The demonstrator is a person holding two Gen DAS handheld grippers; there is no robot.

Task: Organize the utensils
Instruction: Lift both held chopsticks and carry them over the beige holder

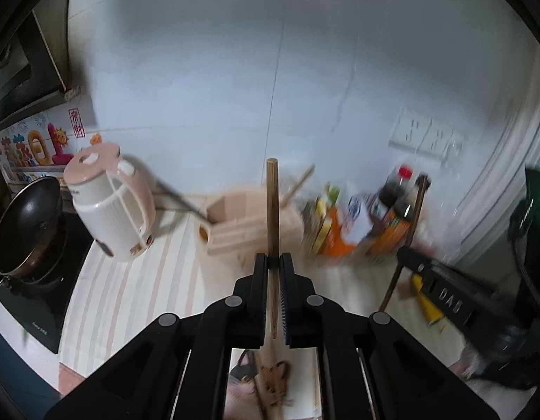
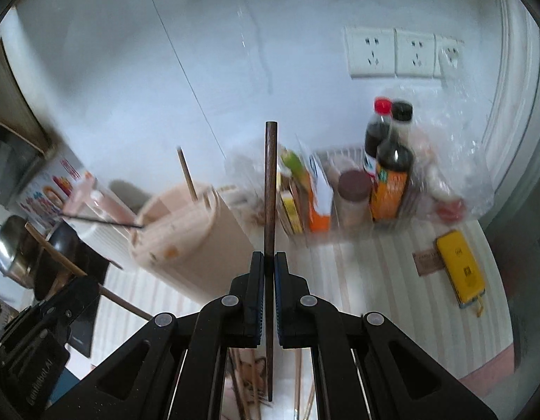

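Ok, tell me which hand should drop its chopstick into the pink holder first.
Probably left: its light chopstick lines up with the pink holder directly ahead. The right's dark chopstick has the holder off to its left.

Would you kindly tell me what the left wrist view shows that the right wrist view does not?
Only the left wrist view shows the pink kettle's whole body and the light chopstick in the left claw. Only the right wrist view shows the brown-lidded jar, the steel pot and the dark chopstick in the right claw. Both show the holder, the bottles and the sockets.
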